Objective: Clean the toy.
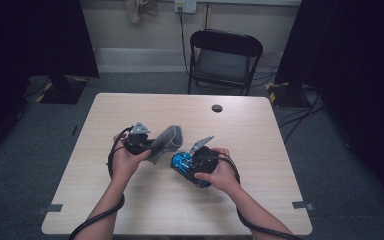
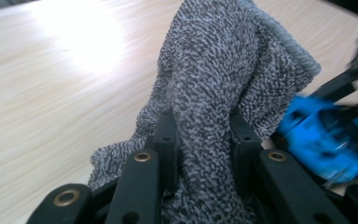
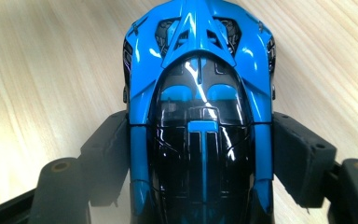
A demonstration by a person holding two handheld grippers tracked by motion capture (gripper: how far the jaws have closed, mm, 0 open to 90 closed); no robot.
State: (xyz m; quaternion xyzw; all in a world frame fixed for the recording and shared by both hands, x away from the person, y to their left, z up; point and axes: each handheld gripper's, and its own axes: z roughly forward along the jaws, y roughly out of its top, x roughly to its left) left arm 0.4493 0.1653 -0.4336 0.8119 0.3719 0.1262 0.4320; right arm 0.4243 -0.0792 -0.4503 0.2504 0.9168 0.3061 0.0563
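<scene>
A grey knitted cloth (image 2: pixel 214 79) is pinched between the jaws of my left gripper (image 2: pixel 204 140), and its free end drapes over toward the right; from above the cloth (image 1: pixel 166 141) rises off the table beside the left gripper (image 1: pixel 152 145). My right gripper (image 3: pixel 200 154) is shut on a blue and black toy car (image 3: pixel 199 93), its jaws pressing both sides of the car's body. In the high view the toy car (image 1: pixel 181 162) sits just right of the cloth, held by the right gripper (image 1: pixel 187 164). The car (image 2: pixel 326 135) appears blurred in the left gripper view.
The light wooden table (image 1: pixel 240 130) has a round cable hole (image 1: pixel 217 108) near its far edge. A black folding chair (image 1: pixel 223 60) stands behind the table. Dark curtains hang at both sides, and cables lie on the floor.
</scene>
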